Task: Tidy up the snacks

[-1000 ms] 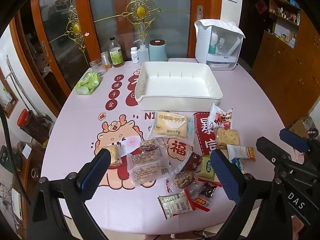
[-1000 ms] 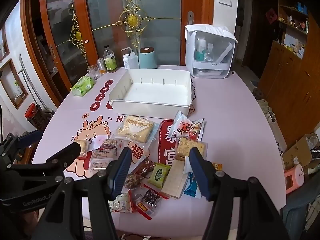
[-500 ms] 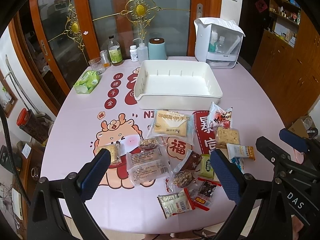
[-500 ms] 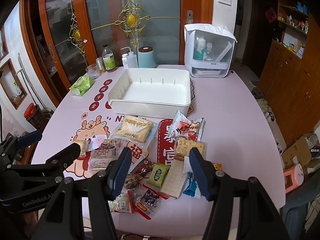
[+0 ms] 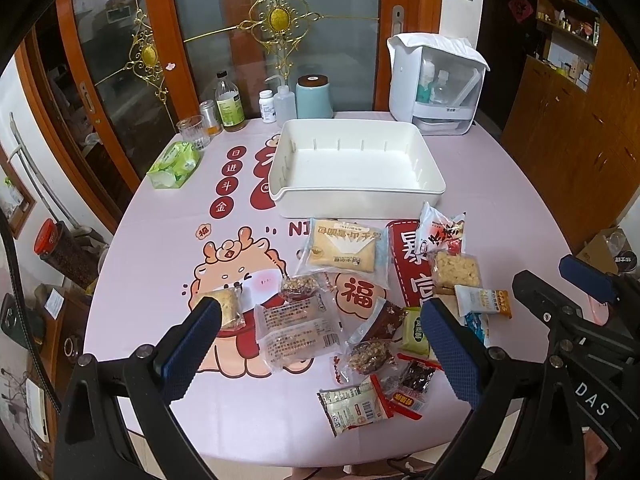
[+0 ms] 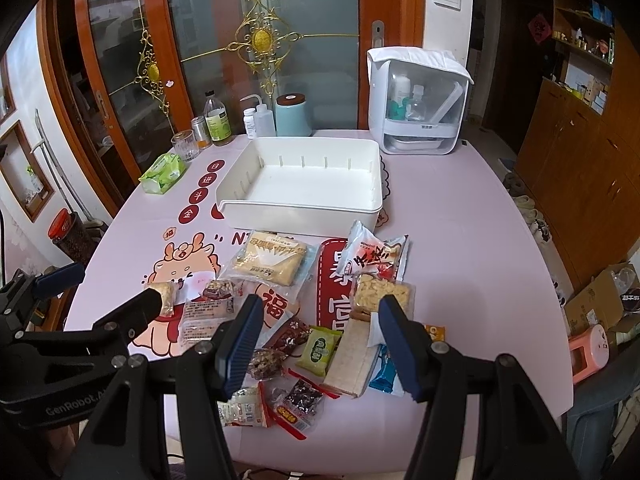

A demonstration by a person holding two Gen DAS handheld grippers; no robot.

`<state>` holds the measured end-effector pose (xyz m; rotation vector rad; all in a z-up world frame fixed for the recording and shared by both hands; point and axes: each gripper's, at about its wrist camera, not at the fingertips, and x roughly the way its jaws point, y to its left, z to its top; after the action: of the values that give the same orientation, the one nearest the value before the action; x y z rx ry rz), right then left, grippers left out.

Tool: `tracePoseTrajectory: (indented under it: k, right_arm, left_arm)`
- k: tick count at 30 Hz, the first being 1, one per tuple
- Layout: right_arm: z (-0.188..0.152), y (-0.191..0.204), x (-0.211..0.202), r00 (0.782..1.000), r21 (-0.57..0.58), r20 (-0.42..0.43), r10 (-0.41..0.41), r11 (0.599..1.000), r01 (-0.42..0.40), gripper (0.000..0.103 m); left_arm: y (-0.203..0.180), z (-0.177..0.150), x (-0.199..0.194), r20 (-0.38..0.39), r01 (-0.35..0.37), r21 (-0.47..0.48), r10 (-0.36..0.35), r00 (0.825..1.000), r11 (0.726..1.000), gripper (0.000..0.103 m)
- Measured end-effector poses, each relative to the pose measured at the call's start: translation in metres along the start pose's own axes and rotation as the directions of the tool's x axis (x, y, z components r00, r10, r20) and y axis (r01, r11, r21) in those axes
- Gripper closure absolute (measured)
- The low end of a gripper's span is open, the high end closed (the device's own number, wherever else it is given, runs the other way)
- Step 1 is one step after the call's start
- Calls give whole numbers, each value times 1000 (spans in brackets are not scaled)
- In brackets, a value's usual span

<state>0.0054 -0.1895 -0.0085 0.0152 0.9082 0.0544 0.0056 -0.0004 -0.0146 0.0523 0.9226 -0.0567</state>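
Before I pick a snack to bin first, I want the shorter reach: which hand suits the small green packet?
Right. The right gripper hangs open just above the green packet; the left gripper is centred over the clear-wrapped cakes, farther left.

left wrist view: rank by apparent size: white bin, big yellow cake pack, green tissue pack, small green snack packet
1. white bin
2. yellow cake pack
3. green tissue pack, though it lies farther away, so its true size is unsure
4. small green snack packet
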Motion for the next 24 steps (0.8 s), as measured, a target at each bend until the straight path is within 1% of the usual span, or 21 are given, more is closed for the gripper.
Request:
tracePoseTrajectory:
  k: [24]
  right_arm:
    - [-1,4,1,1000,4,-8,3,1000,-3,43]
  left_arm:
    - [4,-3,-5,-10,11,3,-11,1000,1000,4]
